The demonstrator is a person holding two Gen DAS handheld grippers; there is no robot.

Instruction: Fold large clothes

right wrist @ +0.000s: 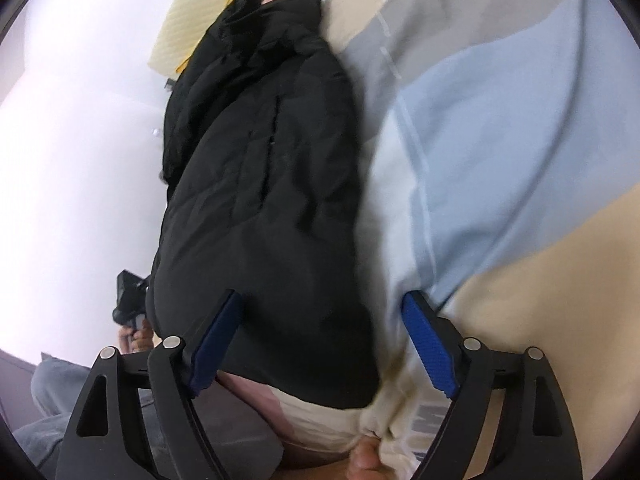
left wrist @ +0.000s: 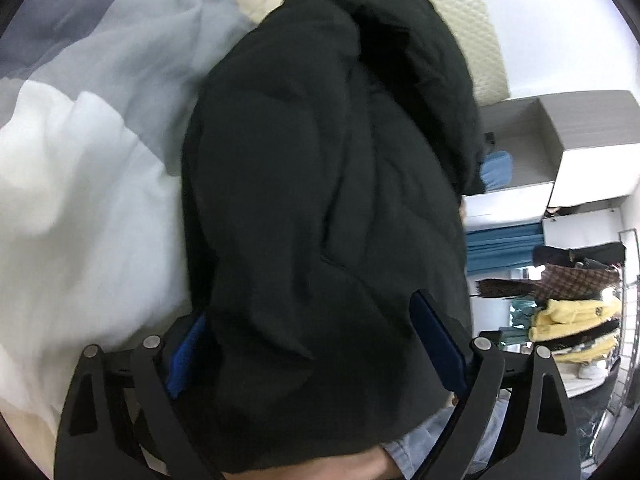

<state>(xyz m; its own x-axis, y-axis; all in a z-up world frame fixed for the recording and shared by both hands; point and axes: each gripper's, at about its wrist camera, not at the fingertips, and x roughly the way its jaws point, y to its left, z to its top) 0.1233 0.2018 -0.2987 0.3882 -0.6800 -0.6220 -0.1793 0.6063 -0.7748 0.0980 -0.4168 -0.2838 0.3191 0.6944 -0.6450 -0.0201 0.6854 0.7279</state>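
We see our left gripper spread wide around the black coat. Our right gripper is spread too, straddling the coat's edge on the bedding.

Black padded jacket lying bunched on the bed

The black jacket was a dark, puffy, quilted garment, folded lengthwise into a long narrow bundle running from near to far. It lay crumpled on the bedding, its far end heaped in thick folds, a slit pocket showing on top.
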